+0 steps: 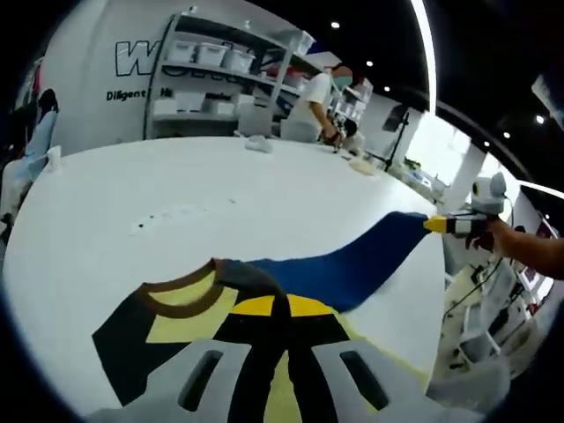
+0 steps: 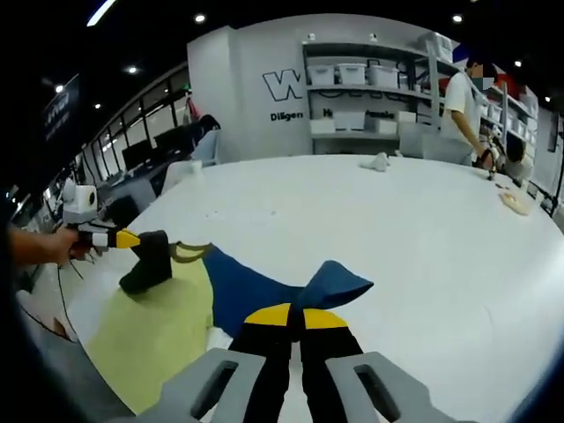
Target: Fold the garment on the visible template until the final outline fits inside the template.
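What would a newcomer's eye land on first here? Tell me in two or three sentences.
The blue, yellow and black fabric garment lies across the big white table, its blue part pulled out toward the table's edge. Each yellow-tipped gripper is shut on it: the right gripper shows at the far end of the blue strip in the left gripper view, and the left gripper pinches a dark part near the collar in the right gripper view.

we see the garment [image 1: 264,304] on the counter [image 1: 220,211], stretched between left hand-held gripper [image 1: 280,310] and right hand-held gripper [image 2: 295,315].
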{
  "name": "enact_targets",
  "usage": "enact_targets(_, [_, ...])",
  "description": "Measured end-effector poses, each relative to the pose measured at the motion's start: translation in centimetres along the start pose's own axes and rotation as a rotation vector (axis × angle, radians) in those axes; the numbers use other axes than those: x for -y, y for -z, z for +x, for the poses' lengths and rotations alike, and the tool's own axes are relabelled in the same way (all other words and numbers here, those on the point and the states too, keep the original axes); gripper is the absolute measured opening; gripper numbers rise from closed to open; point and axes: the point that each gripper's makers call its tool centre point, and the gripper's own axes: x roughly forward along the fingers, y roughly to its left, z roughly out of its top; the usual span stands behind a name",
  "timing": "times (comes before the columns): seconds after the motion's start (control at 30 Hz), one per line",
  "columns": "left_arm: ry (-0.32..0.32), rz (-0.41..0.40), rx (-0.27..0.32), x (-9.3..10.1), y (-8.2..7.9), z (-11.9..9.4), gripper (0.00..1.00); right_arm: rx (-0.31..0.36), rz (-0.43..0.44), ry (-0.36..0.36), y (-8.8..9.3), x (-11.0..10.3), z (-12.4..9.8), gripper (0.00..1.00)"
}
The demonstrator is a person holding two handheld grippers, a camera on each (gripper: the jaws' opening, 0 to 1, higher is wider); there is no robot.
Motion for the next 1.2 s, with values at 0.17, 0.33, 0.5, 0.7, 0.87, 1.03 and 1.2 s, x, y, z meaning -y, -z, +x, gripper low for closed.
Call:
enact_targets(0.17, [0.009, -0.042, -0.025, 0.1, 1.0, 0.8, 0.01, -0.005, 0.006, 0.004, 0.3, 0.2, 0.1, 0.00])
enact_targets(0.33, [0.025, -0.055, -0.044, 0.7, 2.0, 1.6, 0.01, -0.009, 0.013, 0.004, 0.5, 0.3, 0.2, 0.00])
enact_targets(0.5, [0.035, -0.041, -0.052, 1.2, 2.4, 2.5, 0.01, -0.011, 0.019, 0.004, 0.8, 0.4, 0.3, 0.00])
enact_targets(0.7, [0.056, 0.018, -0.047, 0.9, 2.4, 3.2, 0.02, -0.020, 0.029, 0.010, 1.3, 0.9, 0.3, 0.00])
enact_targets(0.87, [0.089, 0.048, -0.051, 1.1, 2.7, 3.7, 0.04, -0.027, 0.033, 0.014, 1.4, 1.1, 0.3, 0.00])
enact_targets(1.03, [0.115, 0.107, -0.047, 1.9, 2.8, 3.6, 0.11, -0.030, 0.034, 0.012, 1.5, 0.9, 0.5, 0.00])
enact_targets(1.2, [0.114, 0.130, -0.044, 1.4, 2.6, 3.0, 0.11, -0.028, 0.027, 0.007, 1.3, 0.5, 0.7, 0.00])
